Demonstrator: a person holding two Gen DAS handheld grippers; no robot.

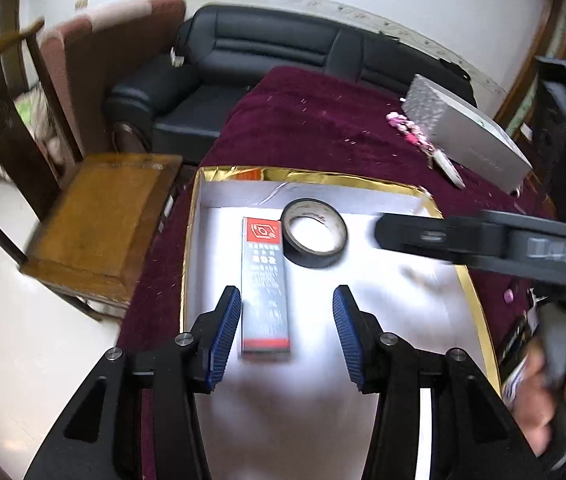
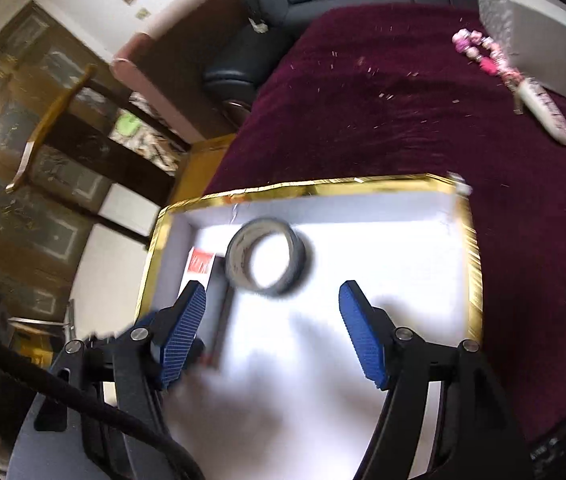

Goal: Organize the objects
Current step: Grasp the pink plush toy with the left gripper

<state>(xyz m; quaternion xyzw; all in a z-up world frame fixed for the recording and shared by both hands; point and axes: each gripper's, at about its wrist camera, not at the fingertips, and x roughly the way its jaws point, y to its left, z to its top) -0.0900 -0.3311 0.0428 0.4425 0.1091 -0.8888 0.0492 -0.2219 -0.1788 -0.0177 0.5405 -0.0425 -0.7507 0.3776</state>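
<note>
A shallow white box with a gold rim (image 1: 311,176) (image 2: 323,188) lies on the maroon cloth. Inside it are a black tape roll (image 1: 315,232) (image 2: 269,256) and a narrow dark carton with a red label (image 1: 265,284) (image 2: 203,264), side by side. My left gripper (image 1: 287,292) hangs open over the carton's near end; the blue pads stand off the carton's sides. My right gripper (image 2: 273,286) is open with nothing between its fingers, just short of the tape roll. One finger of the right gripper (image 1: 403,236) reaches in from the right in the left wrist view.
A silver box (image 1: 467,136) (image 2: 523,20) and a pink beaded trinket with a pen (image 1: 423,140) (image 2: 523,84) lie on the cloth (image 1: 323,120) at the far right. A wooden chair (image 1: 103,220) stands left of the table, a black sofa (image 1: 263,52) behind. A hand (image 1: 543,392) holds the right gripper.
</note>
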